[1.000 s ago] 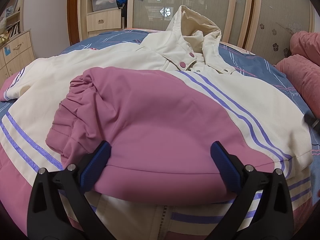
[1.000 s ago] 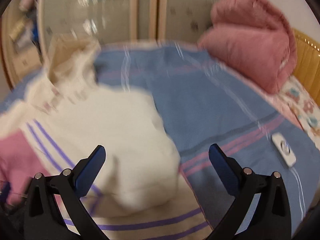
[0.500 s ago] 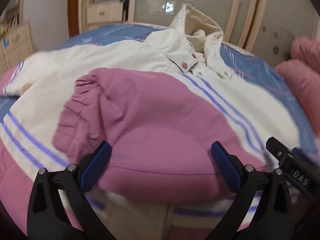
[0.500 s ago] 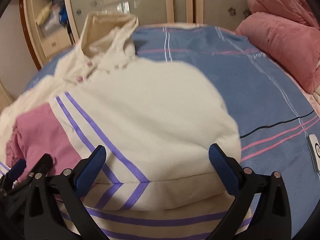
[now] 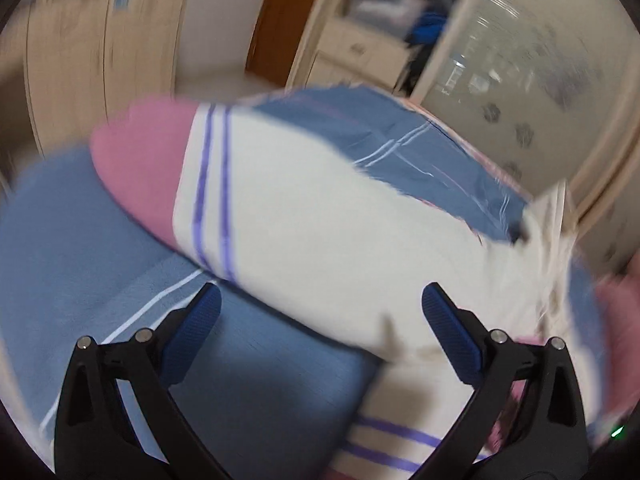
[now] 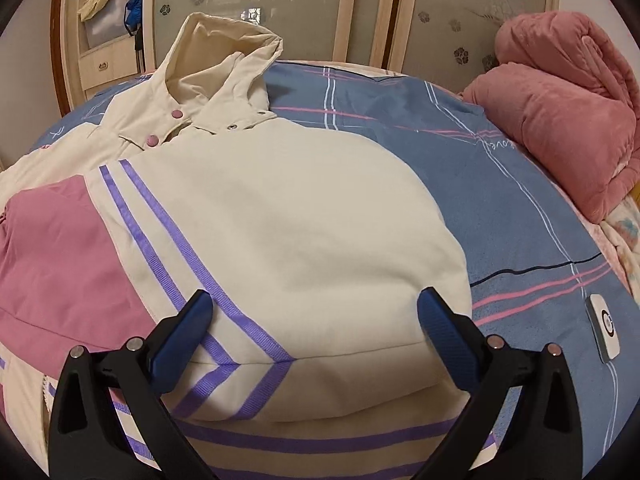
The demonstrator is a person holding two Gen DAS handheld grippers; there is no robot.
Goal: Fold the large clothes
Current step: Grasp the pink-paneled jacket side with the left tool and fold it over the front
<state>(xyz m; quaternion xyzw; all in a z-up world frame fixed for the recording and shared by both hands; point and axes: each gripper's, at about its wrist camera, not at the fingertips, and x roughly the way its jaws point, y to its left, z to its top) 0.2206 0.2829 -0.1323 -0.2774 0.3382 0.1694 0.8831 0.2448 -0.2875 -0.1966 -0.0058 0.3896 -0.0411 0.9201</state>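
Right wrist view: the cream jacket (image 6: 280,216) is lying on the blue bed (image 6: 520,220), one sleeve (image 6: 60,248) folded across its front. The right gripper (image 6: 312,336) is hovering wide open, holding nothing. Left wrist view, blurred: the left gripper (image 5: 320,328) is gaping empty near the other sleeve (image 5: 248,192).

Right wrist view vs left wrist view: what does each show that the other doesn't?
Only the right wrist view: the jacket's hood, its pink snap buttons, one sleeve folded across the jacket front, a rolled pink quilt, and a small white remote on the bed.

Only the left wrist view, heavily blurred: the other sleeve, with a pink cuff end, lying spread on the bedsheet, and a wooden cabinet.

Both: the cream jacket with purple stripes, the blue striped bedsheet, frosted wardrobe doors, and an open, empty gripper: right gripper, left gripper.
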